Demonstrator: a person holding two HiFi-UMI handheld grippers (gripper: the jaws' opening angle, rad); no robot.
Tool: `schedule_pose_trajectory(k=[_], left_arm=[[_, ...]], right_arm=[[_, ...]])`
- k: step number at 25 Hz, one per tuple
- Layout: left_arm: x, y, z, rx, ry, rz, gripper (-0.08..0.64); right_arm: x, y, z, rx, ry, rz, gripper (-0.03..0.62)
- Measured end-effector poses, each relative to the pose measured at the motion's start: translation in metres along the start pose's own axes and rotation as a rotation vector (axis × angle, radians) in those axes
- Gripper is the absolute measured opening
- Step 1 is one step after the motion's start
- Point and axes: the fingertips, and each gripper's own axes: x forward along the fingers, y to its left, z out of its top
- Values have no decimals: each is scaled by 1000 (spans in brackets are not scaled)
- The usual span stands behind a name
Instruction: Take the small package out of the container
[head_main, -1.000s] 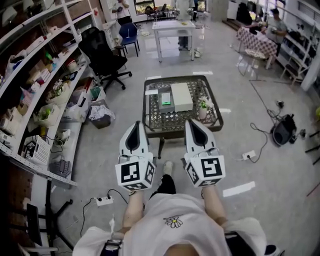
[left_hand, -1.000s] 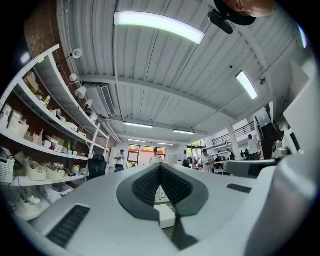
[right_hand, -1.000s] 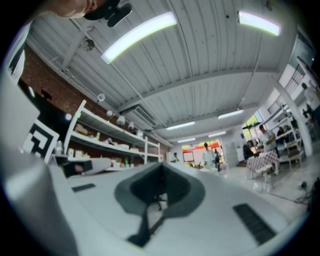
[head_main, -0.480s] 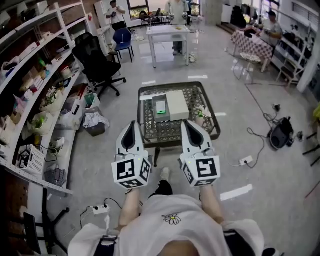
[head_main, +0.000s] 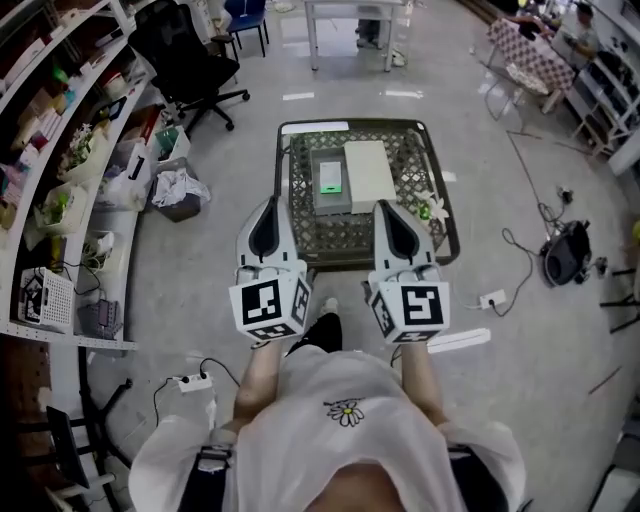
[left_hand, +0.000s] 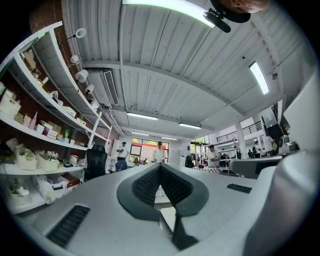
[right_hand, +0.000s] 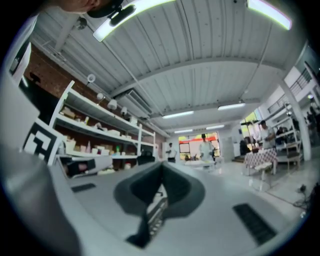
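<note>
Package (head_main: 331, 186) low in container (head_main: 331, 156) on table (head_main: 345, 238), ahead of both jaw pairs and below them, roughly between their two lines, a little toward the left pair. Left gripper (head_main: 268, 212) closed, pads together with nothing between; same for right gripper (head_main: 388, 215), pinched on air. Short of the container, touching nothing. Looks small, flat and probably light, likely a stiff carton, green on top; too small to tell the finish. Best taken from above across its narrow width, jaws opened first and lowered inside the walls. Could drag the container along if wedged, so steady a wall with the other jaws. White box (head_main: 369, 175) just beside the container, ahead of the right jaws.
</note>
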Motion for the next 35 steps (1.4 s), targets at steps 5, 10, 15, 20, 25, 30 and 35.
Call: schedule_pose_trajectory(k=[5,10,15,20,25,30,35], left_arm=[[86,38,-7,-3,25,8,23],[155,64,-10,-92,31,-27,23],[194,65,-23,-122,68,-17,23],[213,54,-29,-108,79,9,23],[234,49,-28,-90,66,46,23],[247,32,-29,-81,60,32,25],[262,29,-43,-83,108,50,25]], right_arm=[[93,-17,-4,26,15,-8,31],[159,-32,-5,14,45,-60,31],[184,-60,-17,36,83,-69,31],[213,-87,-33,98,140,-72,31],[234,-89,-21,72,100,16,31],[241,-92,-27,66,111,77,31],[248,-103,-32,79,115,89,31]])
